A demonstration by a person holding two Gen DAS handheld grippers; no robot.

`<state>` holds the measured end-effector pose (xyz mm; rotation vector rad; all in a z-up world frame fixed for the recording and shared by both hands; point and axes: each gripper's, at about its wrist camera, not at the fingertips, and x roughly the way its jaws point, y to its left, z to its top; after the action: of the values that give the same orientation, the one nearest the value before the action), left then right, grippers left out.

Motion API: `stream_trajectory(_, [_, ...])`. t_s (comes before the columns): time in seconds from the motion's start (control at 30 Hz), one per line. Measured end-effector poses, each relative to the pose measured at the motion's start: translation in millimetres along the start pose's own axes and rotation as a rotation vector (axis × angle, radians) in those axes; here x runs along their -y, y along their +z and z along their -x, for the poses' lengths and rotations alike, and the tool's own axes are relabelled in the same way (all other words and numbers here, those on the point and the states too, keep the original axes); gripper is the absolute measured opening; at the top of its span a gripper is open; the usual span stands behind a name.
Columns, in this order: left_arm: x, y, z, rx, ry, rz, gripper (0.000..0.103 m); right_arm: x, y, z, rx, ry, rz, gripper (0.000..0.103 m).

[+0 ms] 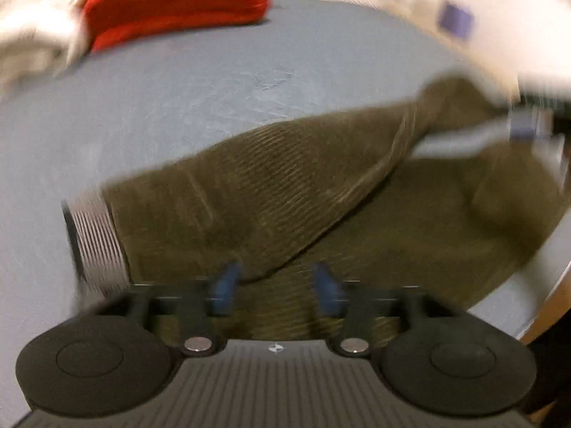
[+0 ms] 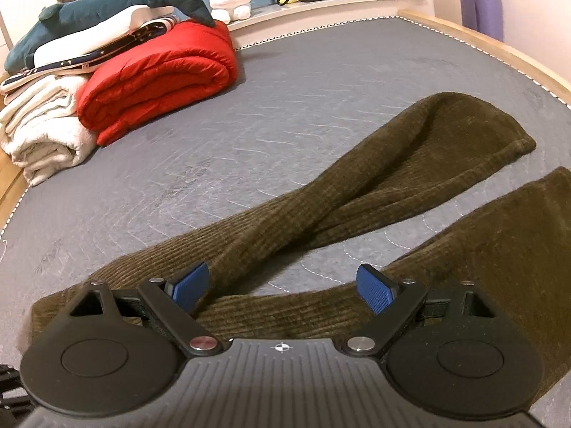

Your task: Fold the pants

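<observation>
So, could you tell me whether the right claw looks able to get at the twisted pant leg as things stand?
Probably yes: the right claw is open just above the olive pants, and nothing lies between it and the twisted leg.

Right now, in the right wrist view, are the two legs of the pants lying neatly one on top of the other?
No: the legs of the pants lie apart, with grey mattress showing between them.

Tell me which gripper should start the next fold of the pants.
Probably the right gripper: its jaws stand wide open right over the olive pants, near the crotch, in a steady, sharp view. The left gripper is also open over the cloth, holding nothing, but its view is motion-blurred.
</observation>
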<state>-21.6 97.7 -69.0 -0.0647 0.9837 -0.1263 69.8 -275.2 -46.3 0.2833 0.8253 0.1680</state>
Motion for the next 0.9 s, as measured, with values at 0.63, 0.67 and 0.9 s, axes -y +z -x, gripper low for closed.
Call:
stream_trajectory(0.63, [-81, 13, -58, -0.105, 0.052, 0.574, 0.059, 83, 14, 6, 0.126, -0.089, -0.308, 0.038])
stream_trajectory(0.67, [-83, 17, -58, -0.098, 0.062, 0.583, 0.055, 90, 16, 7, 0.133, -0.09, -0.333, 0.038])
stream_trajectory(0.9, [-94, 17, -43, -0.076, 0.118, 0.604, 0.007, 106, 34, -13, 0.099, -0.015, -0.398, 0.051])
